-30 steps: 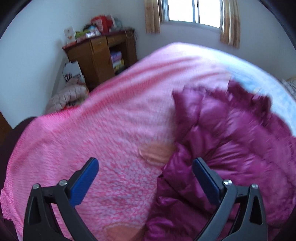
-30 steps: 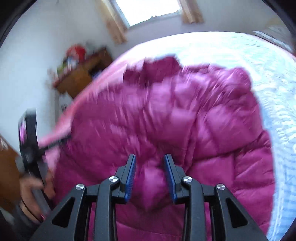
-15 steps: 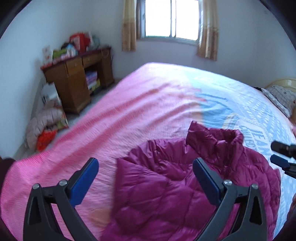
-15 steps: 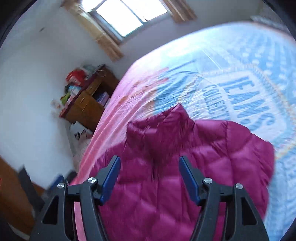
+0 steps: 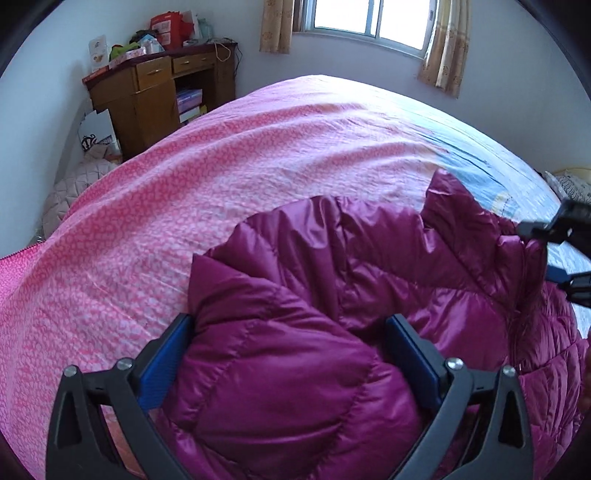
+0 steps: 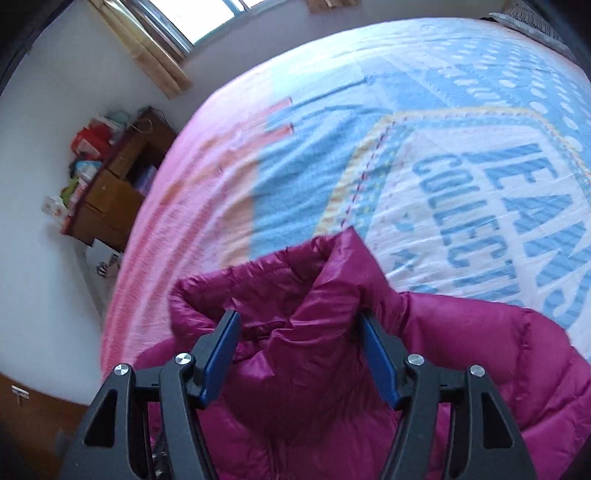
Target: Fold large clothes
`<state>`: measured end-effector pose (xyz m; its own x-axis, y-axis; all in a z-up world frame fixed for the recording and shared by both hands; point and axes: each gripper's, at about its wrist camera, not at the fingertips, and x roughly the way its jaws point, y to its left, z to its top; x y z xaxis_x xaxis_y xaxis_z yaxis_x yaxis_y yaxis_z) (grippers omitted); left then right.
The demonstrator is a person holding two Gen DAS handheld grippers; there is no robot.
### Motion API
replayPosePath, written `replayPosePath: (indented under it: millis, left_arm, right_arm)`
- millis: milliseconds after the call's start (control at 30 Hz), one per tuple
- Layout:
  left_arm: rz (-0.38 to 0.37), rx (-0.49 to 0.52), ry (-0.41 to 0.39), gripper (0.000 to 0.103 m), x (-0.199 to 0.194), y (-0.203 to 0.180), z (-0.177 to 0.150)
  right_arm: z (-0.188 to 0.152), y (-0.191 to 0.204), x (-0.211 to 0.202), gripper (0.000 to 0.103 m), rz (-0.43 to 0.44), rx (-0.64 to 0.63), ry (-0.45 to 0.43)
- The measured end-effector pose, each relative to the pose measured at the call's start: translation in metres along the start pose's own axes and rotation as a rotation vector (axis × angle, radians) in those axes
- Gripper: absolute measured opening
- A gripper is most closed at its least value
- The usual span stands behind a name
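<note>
A magenta puffer jacket (image 5: pixel 369 258) lies crumpled on the bed's pink sheet (image 5: pixel 221 166). My left gripper (image 5: pixel 290 321) is open wide, low over the jacket's near left part. A puffed fold bulges between its blue fingers (image 5: pixel 166 354), which do not squeeze it. In the right wrist view the jacket (image 6: pixel 480 350) shows its raised collar (image 6: pixel 332 266). My right gripper (image 6: pixel 298 317) is open around the base of that collar, pads apart from the fabric. The right gripper (image 5: pixel 539 254) also shows at the right edge of the left wrist view.
The bed cover turns blue and white with large lettering (image 6: pixel 480 166) on the far right side. A wooden desk (image 5: pixel 155 96) piled with boxes stands against the wall left of the bed, under a curtained window (image 5: pixel 369 22). Quilted cloth (image 5: pixel 70 192) lies on the floor; a pillow (image 5: pixel 569 181) at the right.
My right gripper has opened, let go of the jacket fabric and moved up to the collar. My left gripper has come down over the jacket, a fold now between its open fingers.
</note>
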<state>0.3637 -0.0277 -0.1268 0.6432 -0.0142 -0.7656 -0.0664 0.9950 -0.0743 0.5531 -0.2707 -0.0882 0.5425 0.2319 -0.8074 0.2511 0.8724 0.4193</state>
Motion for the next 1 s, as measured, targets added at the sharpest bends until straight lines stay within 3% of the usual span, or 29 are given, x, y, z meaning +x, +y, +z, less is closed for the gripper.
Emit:
replayPosePath:
  millis: [67,100,133,400,500,533,567,700,833,900,967,1000]
  left_arm:
    - [0.007,0.006,0.003,0.103,-0.001,-0.001,-0.001]
    - [0.007,0.006,0.004,0.103,-0.002,-0.002,0.0]
    - [0.004,0.004,0.002,0.103,-0.002,-0.002,0.0]
    - [-0.045,-0.03,-0.01,0.103,-0.002,0.004,0.001]
    - [-0.062,-0.041,-0.013,0.103,-0.004,0.007,0.001]
    - [-0.059,-0.039,-0.011,0.103,-0.003,0.006,0.001]
    - [-0.057,-0.035,-0.009,0.103,-0.003,0.006,0.001]
    - [-0.021,0.012,0.011,0.103,-0.002,0.001,0.001]
    - [-0.003,0.024,0.011,0.103,-0.001,-0.002,0.001]
    - [-0.01,0.015,0.003,0.103,-0.002,0.0,0.0]
    - [-0.017,0.007,0.0,0.103,-0.002,0.001,0.001]
    - [-0.018,0.005,-0.001,0.103,-0.003,0.002,0.0]
  right_arm:
    - [-0.004,-0.003,0.001,0.057,-0.034,-0.019,-0.002]
    - [-0.005,-0.005,-0.001,0.029,-0.057,-0.032,-0.008]
    - [-0.007,-0.009,-0.006,0.017,-0.079,-0.052,-0.009]
    - [-0.041,-0.05,-0.057,0.01,-0.089,-0.112,-0.068]
    - [-0.059,-0.078,-0.049,0.01,-0.118,-0.098,-0.068]
    - [-0.065,-0.086,-0.043,0.004,-0.1,-0.107,-0.084]
    - [-0.072,-0.089,-0.043,0.004,-0.069,-0.154,-0.16]
    - [-0.074,-0.091,-0.045,0.004,-0.068,-0.15,-0.195]
    - [-0.071,-0.088,-0.051,0.007,-0.052,-0.141,-0.183]
    - [-0.066,-0.085,-0.067,0.009,0.079,-0.066,-0.206]
    - [-0.054,-0.076,-0.083,0.04,0.202,-0.001,-0.237]
    - [-0.048,-0.069,-0.085,0.086,0.229,0.009,-0.24]
